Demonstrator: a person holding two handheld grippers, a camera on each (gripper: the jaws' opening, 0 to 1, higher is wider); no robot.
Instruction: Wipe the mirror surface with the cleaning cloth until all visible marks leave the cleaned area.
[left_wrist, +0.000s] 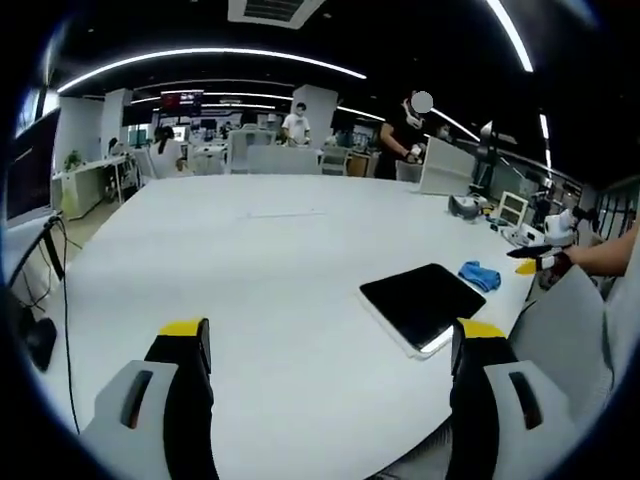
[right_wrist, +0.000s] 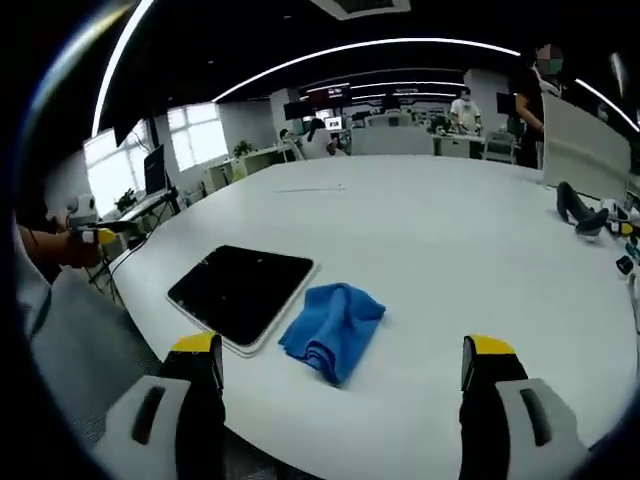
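In the left gripper view our left tongs (left_wrist: 333, 345) stand wide open with nothing between the jaws, hovering over the white bench (left_wrist: 250, 270). The mirror (left_wrist: 423, 303), a dark rectangular slab with a pale edge, lies flat on the bench near its front edge, ahead and to the right of those jaws. Just beyond it, close to its far corner but apart from it, sits the blue cleaning cloth (left_wrist: 480, 275), crumpled.

In the right gripper view our right tongs (right_wrist: 340, 365) are likewise spread wide and hold nothing. Here the mirror (right_wrist: 242, 292) lies ahead on the left, and the cleaning cloth (right_wrist: 333, 326) rests bunched beside it, at the mirror's right edge; we cannot tell whether it overlaps the frame. The bench (right_wrist: 440, 250) stretches away behind them. At the far left a sleeve (right_wrist: 75, 345) shows, with the other tongs' yellow tip beyond it.
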